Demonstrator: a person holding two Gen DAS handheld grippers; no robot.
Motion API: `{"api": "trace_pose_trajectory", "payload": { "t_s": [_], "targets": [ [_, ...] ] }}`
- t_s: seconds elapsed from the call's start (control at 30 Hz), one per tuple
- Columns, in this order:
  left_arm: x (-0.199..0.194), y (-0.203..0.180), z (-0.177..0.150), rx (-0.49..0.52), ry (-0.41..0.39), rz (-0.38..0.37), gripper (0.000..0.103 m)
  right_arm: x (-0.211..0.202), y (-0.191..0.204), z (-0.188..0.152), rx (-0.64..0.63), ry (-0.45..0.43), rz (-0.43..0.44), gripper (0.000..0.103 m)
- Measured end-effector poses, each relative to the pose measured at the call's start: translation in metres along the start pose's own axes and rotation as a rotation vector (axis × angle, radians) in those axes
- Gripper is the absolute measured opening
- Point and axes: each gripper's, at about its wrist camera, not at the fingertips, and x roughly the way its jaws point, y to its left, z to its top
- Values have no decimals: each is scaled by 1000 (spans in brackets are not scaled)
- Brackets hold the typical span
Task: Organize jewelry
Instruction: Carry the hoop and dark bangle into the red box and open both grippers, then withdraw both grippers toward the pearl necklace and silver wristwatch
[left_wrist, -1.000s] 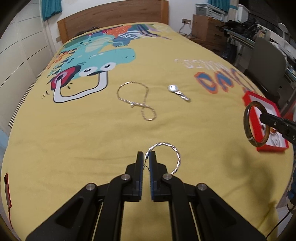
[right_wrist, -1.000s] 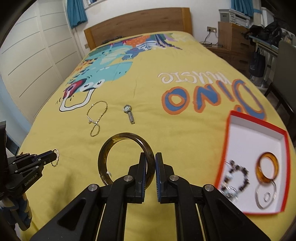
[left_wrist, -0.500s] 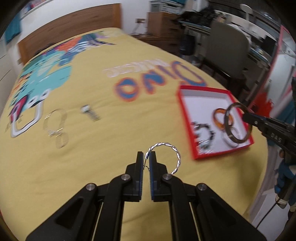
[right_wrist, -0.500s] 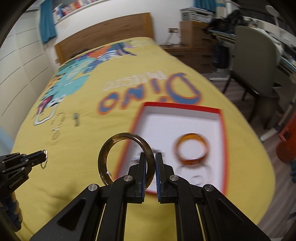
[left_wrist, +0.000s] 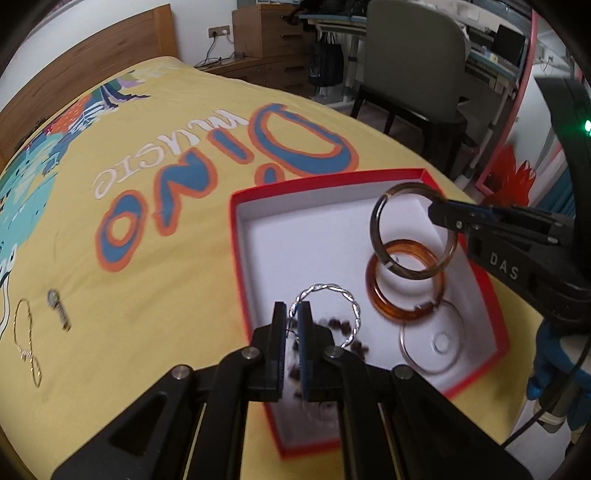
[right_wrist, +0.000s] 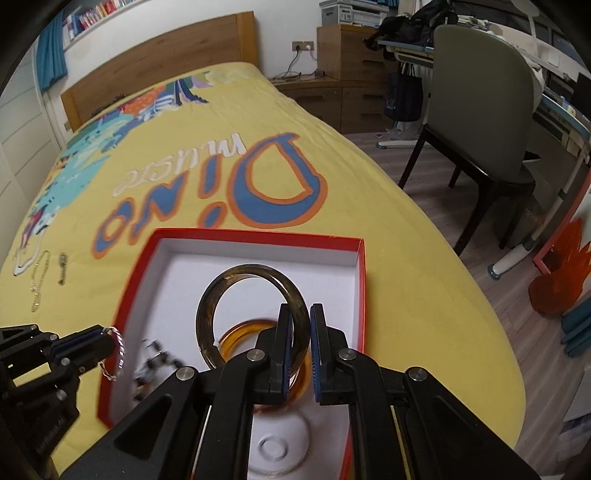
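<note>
The left gripper (left_wrist: 291, 317) is clenched on a twisted silver bangle (left_wrist: 334, 314), pinching its rim at about nine o'clock so the loop stands up and leans toward two o'clock from the fingertips. In the right wrist view this gripper (right_wrist: 105, 334) enters from eight o'clock, with the silver bangle (right_wrist: 118, 352) hanging off its tip over the near left edge of the box (right_wrist: 364, 280). The right gripper (right_wrist: 296, 332) is clamped on a dark brown bangle (right_wrist: 251, 317), holding the rim at about four o'clock; the ring stands upright and rises toward eleven o'clock from the pads. From the left wrist it (left_wrist: 443, 216) comes in from three o'clock, and the brown bangle (left_wrist: 413, 230) hangs above the box interior, its lower edge overlapping an amber bangle (left_wrist: 404, 282) that lies flat on the white floor. The box (left_wrist: 236, 236), red outside and white inside, sits on a yellow bedspread (left_wrist: 147, 314) printed with blue and orange letters. Inside it, at six o'clock from the amber bangle, lies a clear ring (left_wrist: 430, 341), and dark beads (left_wrist: 343, 326) lie under the left fingers, blurred. Far out at nine o'clock on the spread lie a gold chain (left_wrist: 26, 343) and, just beside it, a small watch (left_wrist: 59, 308), both well apart from the box. A grey chair (right_wrist: 480, 107) stands beyond the bed at two o'clock.
</note>
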Motion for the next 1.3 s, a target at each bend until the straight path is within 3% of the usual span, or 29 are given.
{"api": "trace_pose_trajectory", "payload": {
  "t_s": [0.3,0.7,0.83,0.97,1.03,1.3],
  "targets": [
    [39,5,8,-7,54,9,5,32,-1,8,-20,43,-10,9],
    [49,5,5,-11,80,-10,8,37,-2,2,-13,61,-30,14],
    [39,5,6,-24,64,-40,27,31,-4,2,1,49,-20,26],
    [25,4,4,-21,50,-39,32,16,-5,0,14,25,-3,32],
    [15,3,2,-23,39,-40,34,5,-6,-2,22,6,3,43],
    [-37,11,-21,-46,13,-11,36,-41,-4,-19,39,-30,34,48]
  ]
}}
